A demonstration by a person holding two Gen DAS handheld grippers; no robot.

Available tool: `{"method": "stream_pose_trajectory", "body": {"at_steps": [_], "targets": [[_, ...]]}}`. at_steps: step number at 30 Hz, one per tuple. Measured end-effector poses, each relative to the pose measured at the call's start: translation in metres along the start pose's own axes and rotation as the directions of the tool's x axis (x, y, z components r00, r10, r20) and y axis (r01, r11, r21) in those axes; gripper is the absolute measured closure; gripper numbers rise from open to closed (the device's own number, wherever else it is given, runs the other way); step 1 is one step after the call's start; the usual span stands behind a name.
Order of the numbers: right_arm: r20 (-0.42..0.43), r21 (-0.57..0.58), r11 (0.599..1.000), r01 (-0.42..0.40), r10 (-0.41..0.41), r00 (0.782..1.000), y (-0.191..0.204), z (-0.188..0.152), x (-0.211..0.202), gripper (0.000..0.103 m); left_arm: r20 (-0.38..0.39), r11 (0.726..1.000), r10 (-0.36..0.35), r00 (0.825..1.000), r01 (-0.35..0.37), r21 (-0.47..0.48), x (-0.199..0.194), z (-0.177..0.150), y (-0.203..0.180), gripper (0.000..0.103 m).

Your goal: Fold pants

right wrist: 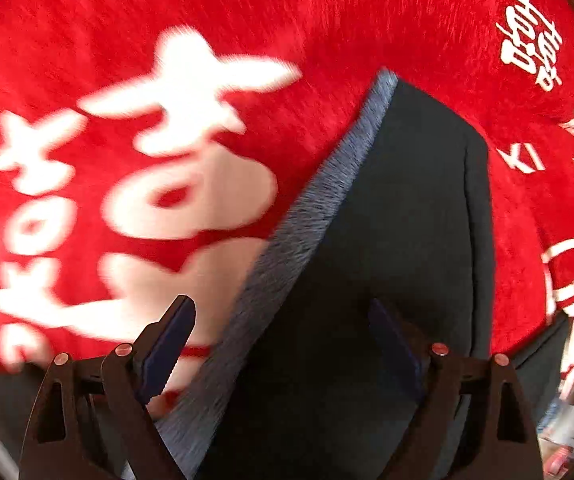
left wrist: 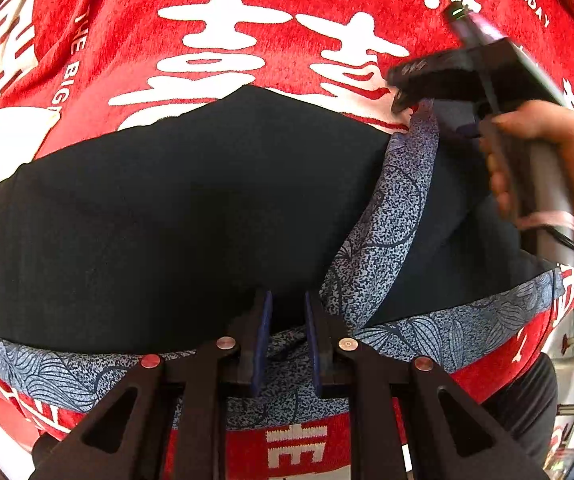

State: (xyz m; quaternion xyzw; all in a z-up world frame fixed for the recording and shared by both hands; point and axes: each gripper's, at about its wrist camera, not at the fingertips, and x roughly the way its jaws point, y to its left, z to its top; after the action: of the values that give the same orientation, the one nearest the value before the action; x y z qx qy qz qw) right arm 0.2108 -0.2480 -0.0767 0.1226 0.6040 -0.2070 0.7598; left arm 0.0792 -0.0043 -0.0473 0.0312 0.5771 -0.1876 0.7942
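Black pants (left wrist: 191,216) with a blue-grey patterned waistband (left wrist: 383,216) lie on a red cloth. In the left wrist view my left gripper (left wrist: 287,312) sits over the near waistband edge, its jaws narrowly apart with fabric between them. The right gripper (left wrist: 403,100), held by a hand, is at the far right end of the folded-over waistband. In the blurred right wrist view the right gripper (right wrist: 283,320) is wide open above the pants (right wrist: 399,240) and the waistband strip (right wrist: 319,216).
The red cloth (left wrist: 135,12) with large white characters covers the surface under the pants; it also shows in the right wrist view (right wrist: 247,20). The person's hand (left wrist: 567,168) holds the right gripper's handle. The cloth's near edge lies just below the waistband.
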Motion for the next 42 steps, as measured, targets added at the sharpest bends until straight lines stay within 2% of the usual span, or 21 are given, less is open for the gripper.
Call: {"method": "stream_pose_trajectory", "body": {"at_steps": [1,2,3,4,5,6,10,13,15,17,18,20,22,24,26,31,33,35,37,39,42], "targets": [[-0.015,0.005,1.000,0.006,-0.006,1.000,-0.001,0.000,0.006,0.013,0.002,1.000,0.003,1.000,-0.003,0.005,0.001,-0.001,0.000,0.086],[0.012,0.013,1.000,-0.006,0.006,1.000,-0.003,-0.003,0.005,0.019,0.005,1.000,0.004,1.000,-0.005,0.007,0.001,-0.001,0.000,0.085],[0.036,-0.001,1.000,0.002,-0.002,0.999,-0.003,-0.006,0.000,0.031,0.007,1.000,0.002,1.000,-0.002,0.006,0.002,-0.002,0.001,0.085],[0.056,-0.016,1.000,-0.013,0.014,0.998,-0.004,-0.009,-0.005,0.058,0.008,1.000,0.000,1.000,0.000,0.003,0.003,-0.002,0.002,0.085],[0.071,-0.008,0.999,-0.051,0.052,0.996,-0.008,-0.013,-0.014,0.090,0.009,1.000,-0.003,1.000,0.003,0.001,0.003,-0.001,0.004,0.085],[0.084,0.022,0.996,-0.083,0.081,0.993,-0.015,-0.016,-0.021,0.092,0.006,1.000,-0.002,1.000,0.002,0.000,0.003,-0.001,0.004,0.085],[0.175,0.108,0.969,-0.224,0.203,0.964,-0.055,-0.039,-0.049,0.093,0.004,1.000,0.005,1.000,-0.005,0.007,0.002,-0.001,0.004,0.085],[0.326,0.123,0.955,-0.271,0.219,0.920,-0.081,-0.074,-0.088,0.093,0.001,1.000,0.001,1.000,-0.001,0.007,0.000,-0.002,0.003,0.085],[0.438,0.125,0.949,-0.291,0.210,0.874,-0.099,-0.117,-0.120,0.093,-0.001,1.000,-0.009,1.000,0.009,0.009,-0.001,-0.003,0.003,0.085],[0.493,0.148,0.941,-0.304,0.196,0.848,-0.115,-0.155,-0.137,0.093,-0.006,1.000,-0.013,1.000,0.014,0.010,-0.002,-0.004,0.002,0.085],[0.502,0.168,0.934,-0.314,0.193,0.843,-0.124,-0.171,-0.141,0.093,-0.008,1.000,-0.017,1.000,0.018,0.010,-0.002,-0.005,0.001,0.085],[0.502,0.222,0.923,-0.315,0.169,0.848,-0.145,-0.206,-0.136,0.093,-0.011,1.000,-0.023,1.000,0.023,0.011,-0.002,-0.005,-0.002,0.085],[0.471,0.254,0.917,-0.308,0.161,0.867,-0.163,-0.212,-0.116,0.093,-0.020,0.999,-0.039,0.999,0.039,0.012,-0.001,-0.004,-0.008,0.085],[0.418,0.307,0.884,-0.353,0.208,0.884,-0.182,-0.221,-0.093,0.093,-0.031,0.998,-0.058,0.998,0.058,0.023,-0.001,-0.003,-0.019,0.085],[0.407,0.327,0.869,-0.370,0.224,0.886,-0.195,-0.226,-0.082,0.092,-0.032,0.996,-0.066,0.997,0.068,0.054,-0.002,-0.004,-0.033,0.085],[0.425,0.286,0.882,-0.373,0.233,0.875,-0.203,-0.238,-0.083,0.084,-0.047,0.990,-0.068,0.997,0.073,0.122,0.002,-0.004,-0.064,0.085],[0.440,0.281,0.873,-0.399,0.252,0.862,-0.210,-0.241,-0.084,0.071,-0.059,0.989,-0.061,0.996,0.068,0.131,0.006,-0.003,-0.071,0.085],[0.475,0.299,0.863,-0.408,0.236,0.848,-0.223,-0.243,-0.089,0.042,-0.059,0.988,-0.050,0.997,0.057,0.140,0.008,-0.003,-0.077,0.085],[0.519,0.314,0.848,-0.426,0.223,0.825,-0.242,-0.245,-0.094,0.027,-0.061,0.988,-0.043,0.997,0.052,0.145,0.009,-0.002,-0.076,0.085],[0.535,0.332,0.837,-0.435,0.212,0.818,-0.260,-0.245,-0.094,0.027,-0.065,0.988,-0.037,0.997,0.046,0.146,0.009,-0.002,-0.077,0.085],[0.528,0.411,0.801,-0.434,0.179,0.830,-0.297,-0.245,-0.088,0.027,-0.064,0.989,-0.023,0.998,0.032,0.142,0.009,-0.002,-0.080,0.085]]}}
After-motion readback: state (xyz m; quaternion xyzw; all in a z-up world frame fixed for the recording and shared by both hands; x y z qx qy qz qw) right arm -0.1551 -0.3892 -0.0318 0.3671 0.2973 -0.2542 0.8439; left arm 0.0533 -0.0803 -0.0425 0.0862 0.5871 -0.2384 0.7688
